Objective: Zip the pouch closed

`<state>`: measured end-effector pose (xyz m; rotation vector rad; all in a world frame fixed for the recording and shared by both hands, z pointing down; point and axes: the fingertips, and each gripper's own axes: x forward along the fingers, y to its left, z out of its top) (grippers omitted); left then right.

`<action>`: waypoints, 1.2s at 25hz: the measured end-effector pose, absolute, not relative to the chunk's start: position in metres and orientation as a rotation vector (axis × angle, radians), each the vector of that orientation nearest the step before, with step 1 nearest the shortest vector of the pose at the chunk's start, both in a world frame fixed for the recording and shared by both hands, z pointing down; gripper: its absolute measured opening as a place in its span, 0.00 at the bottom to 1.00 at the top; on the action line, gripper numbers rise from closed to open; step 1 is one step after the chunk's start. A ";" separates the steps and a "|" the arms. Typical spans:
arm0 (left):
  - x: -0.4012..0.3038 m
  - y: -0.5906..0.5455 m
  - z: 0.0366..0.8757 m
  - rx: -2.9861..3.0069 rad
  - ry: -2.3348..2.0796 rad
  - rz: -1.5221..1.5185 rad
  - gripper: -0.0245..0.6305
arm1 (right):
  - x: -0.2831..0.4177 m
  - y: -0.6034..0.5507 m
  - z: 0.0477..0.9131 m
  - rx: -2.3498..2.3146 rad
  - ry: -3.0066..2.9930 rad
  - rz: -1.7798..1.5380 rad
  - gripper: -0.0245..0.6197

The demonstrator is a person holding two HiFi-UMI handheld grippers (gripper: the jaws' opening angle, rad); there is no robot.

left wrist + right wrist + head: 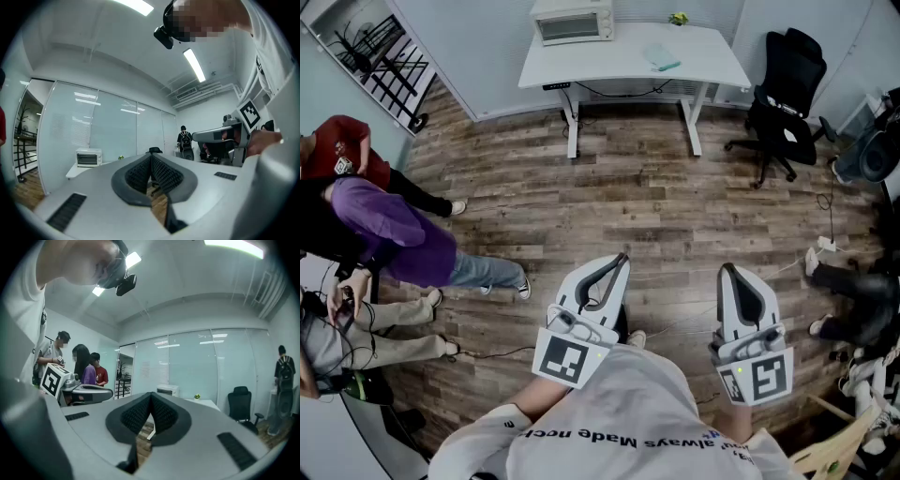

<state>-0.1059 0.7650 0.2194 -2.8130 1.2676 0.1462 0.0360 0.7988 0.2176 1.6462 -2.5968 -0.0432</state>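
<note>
**Item 1: left gripper** (622,257). I am holding it low in front of the body, aimed toward the far wall. Its pads are pressing together at the tips, with nothing between them.

**Item 2: right gripper** (728,269). I am carrying it level with the left one and well apart from it. Its pads are likewise meeting and pinching nothing.

**Item 3: pouch.** It is not showing in any view. A teal item (662,64) is lying on the white desk (609,61) at the far side, right of the toaster oven (573,21), but it is too small for me to tell what it is.

**Item 4: surroundings.** A group of people (389,230) is gathering at the left. An office chair (787,103) is standing at the far right. A cable (492,355) is trailing across the wood floor near the feet.

**Item 5: hazards, as I am judging them.**
- The zipping is not under way. With the pouch unlocated, I am risking a walk to the wrong object.
- The cable is lying close to the feet, so a step forward or left could be snagging it.
- Both grippers are arriving closed. Unless I am opening them before reaching, the tips could be pushing a light pouch away rather than taking it.
- A zipper pull is small, so a pinch that is off centre could be slipping off it.
- With the other gripper not anchoring the fabric, the pouch could be dragging along with the slider.
</note>
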 end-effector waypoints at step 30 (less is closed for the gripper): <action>-0.172 0.553 0.242 -2.873 1.218 0.077 0.07 | -0.037 0.576 0.237 1.586 -2.582 0.018 0.05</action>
